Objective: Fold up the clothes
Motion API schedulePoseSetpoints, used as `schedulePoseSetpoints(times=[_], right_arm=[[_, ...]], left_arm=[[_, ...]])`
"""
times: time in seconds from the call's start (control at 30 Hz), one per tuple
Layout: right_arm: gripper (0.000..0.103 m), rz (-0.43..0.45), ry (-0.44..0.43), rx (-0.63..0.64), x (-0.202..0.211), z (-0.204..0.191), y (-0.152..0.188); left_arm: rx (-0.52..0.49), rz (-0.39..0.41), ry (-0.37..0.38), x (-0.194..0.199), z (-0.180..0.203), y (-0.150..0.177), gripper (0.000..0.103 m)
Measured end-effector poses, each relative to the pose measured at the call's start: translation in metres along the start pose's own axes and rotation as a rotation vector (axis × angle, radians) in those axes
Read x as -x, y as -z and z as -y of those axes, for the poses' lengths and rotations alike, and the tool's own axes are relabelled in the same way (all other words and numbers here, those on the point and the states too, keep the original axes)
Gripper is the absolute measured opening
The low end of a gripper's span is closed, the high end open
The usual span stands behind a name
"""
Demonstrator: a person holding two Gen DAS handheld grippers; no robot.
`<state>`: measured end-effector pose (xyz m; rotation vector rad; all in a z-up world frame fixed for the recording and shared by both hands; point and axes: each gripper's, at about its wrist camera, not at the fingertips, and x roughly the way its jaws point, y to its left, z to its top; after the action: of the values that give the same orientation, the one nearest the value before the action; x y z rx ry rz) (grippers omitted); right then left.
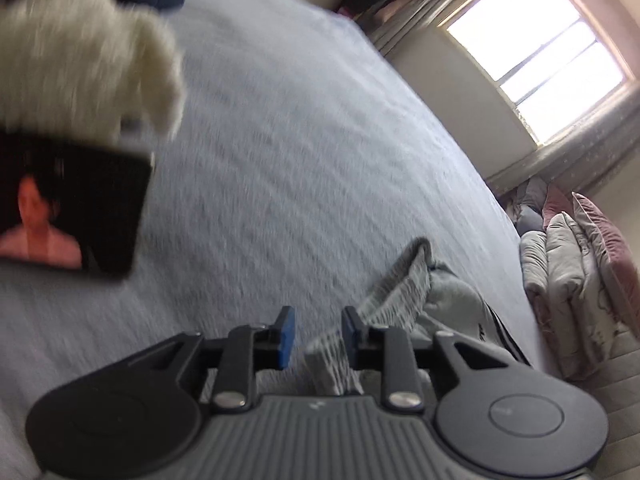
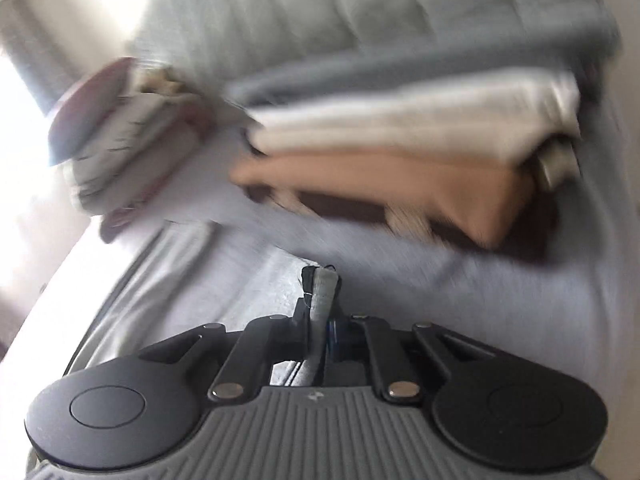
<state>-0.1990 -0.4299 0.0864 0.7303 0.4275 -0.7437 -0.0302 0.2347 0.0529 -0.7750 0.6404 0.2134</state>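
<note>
Grey ribbed garment bunched at bed edge; left gripper jaws narrowly apart, beside it; right gripper clamped on grey hem

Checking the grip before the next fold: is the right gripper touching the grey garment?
Touching. The right wrist view shows the right gripper shut on a bunched edge of the grey garment.

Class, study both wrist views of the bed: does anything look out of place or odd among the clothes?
Yes. A black phone or tablet with a lit screen lies on the pale blue bedspread beside a fluffy cream garment; it is no clothing. The folded stack of cream and tan garments sits neatly, though blurred.
</note>
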Motion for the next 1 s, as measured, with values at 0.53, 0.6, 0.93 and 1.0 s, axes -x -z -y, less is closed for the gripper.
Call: schedulePoseSetpoints(times=[0.53,0.6,0.93,1.0], right_arm=[[0.045,-0.058,0.083,0.063,-0.034,-0.005,-0.025],[0.047,0.016,0.091,0.064,-0.032,-0.013,-0.037],[0.06,0.006,-0.052,0.122,-0.071,-0.079,-0.064],[0.063,-0.054,-0.101,0.146,-0.087,-0.095,-0.065]], left_arm=[[-0.317,0.0,0.098,-0.027,0.066,-0.029,0.063],[-0.354,-0.024,0.11,-0.042,0.08,-0.036,0.069],[-0.626,-0.185,0.056,-0.154,0.131,-0.047,0.084],[-0.644,-0.219,0.048,-0.176,0.137,-0.051,0.084]])
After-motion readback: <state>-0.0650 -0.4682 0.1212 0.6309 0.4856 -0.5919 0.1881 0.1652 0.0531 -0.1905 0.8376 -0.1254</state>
